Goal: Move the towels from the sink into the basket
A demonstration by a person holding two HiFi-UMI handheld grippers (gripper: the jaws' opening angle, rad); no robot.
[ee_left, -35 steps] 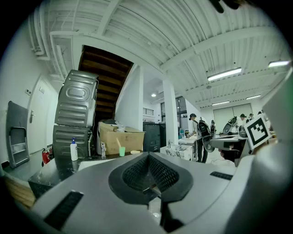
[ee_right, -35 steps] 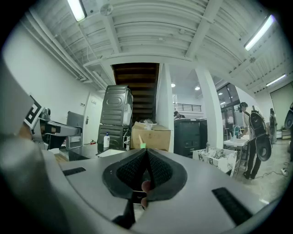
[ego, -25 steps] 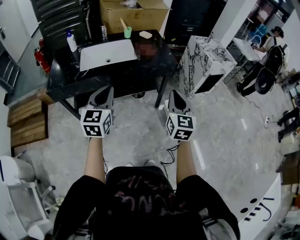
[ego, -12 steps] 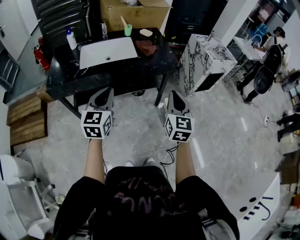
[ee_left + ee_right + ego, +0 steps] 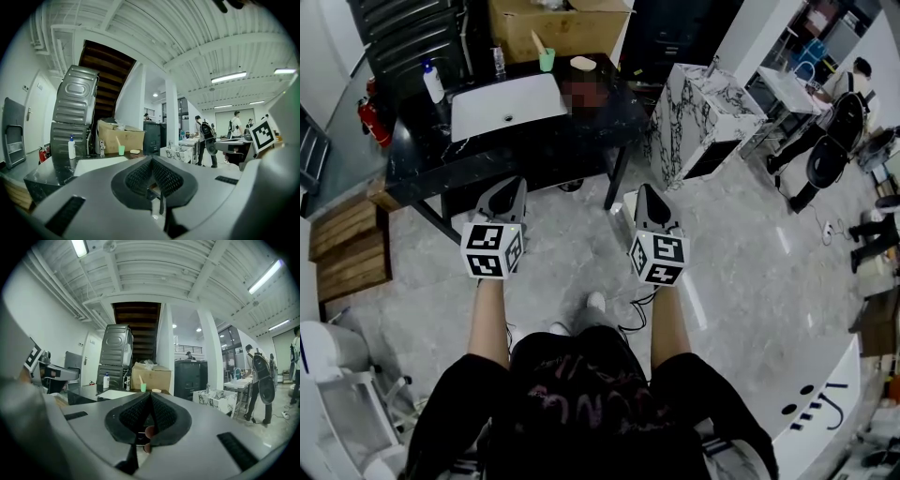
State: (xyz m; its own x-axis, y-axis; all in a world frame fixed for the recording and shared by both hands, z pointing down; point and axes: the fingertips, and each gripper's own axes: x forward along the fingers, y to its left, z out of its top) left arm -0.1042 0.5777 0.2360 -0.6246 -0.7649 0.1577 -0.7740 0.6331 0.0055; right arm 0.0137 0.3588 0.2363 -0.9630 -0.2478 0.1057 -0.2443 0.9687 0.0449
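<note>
Standing well back from the black desk [image 5: 487, 155], the person holds the left gripper [image 5: 514, 184] and the right gripper [image 5: 645, 191] side by side, roughly level and aimed toward it. This reads as a carrying pose for an approach rather than a reach. Each gripper's own view shows its fingers [image 5: 136, 174] pressed together at the tips with nothing pinched. The white sink [image 5: 502, 108] lies well apart from both, straight ahead of the left gripper and off to the left of the right one. Its basin looks bare: no towels can be made out in it, and the spot just right of it is blurred over. No basket is in view either, so both probably need locating first.
</note>
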